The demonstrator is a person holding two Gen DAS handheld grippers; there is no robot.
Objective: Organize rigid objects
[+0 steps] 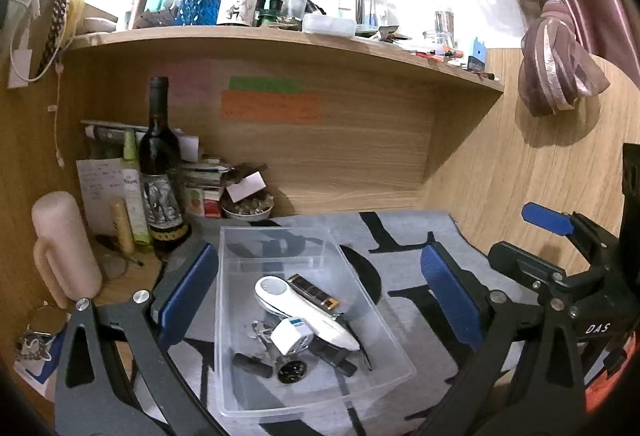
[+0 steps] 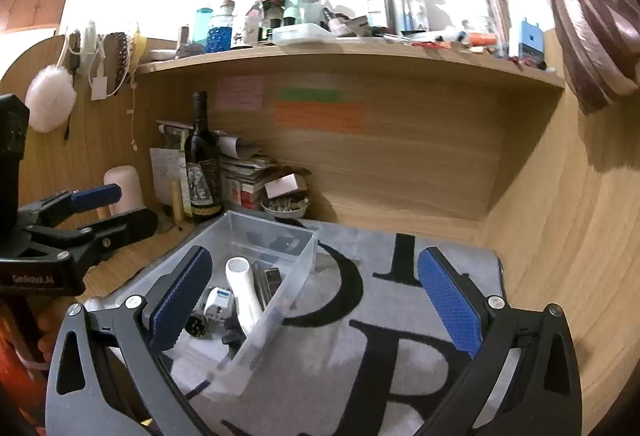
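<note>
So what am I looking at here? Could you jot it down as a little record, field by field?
Setting: wooden desk with a cluttered shelf above
Surface: grey mat with big black letters
Container: clear plastic bin on the mat
In the bin: white handheld device, white plug adapter, harmonica, small dark items
Left claw: open, empty
Right claw: open, empty
Nearby: dark wine bottle, left of the bin

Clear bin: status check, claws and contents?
Left claw and right claw open, empty. Clear bin on grey mat holds white handheld device, adapter, harmonica. Nothing blocking.
</note>
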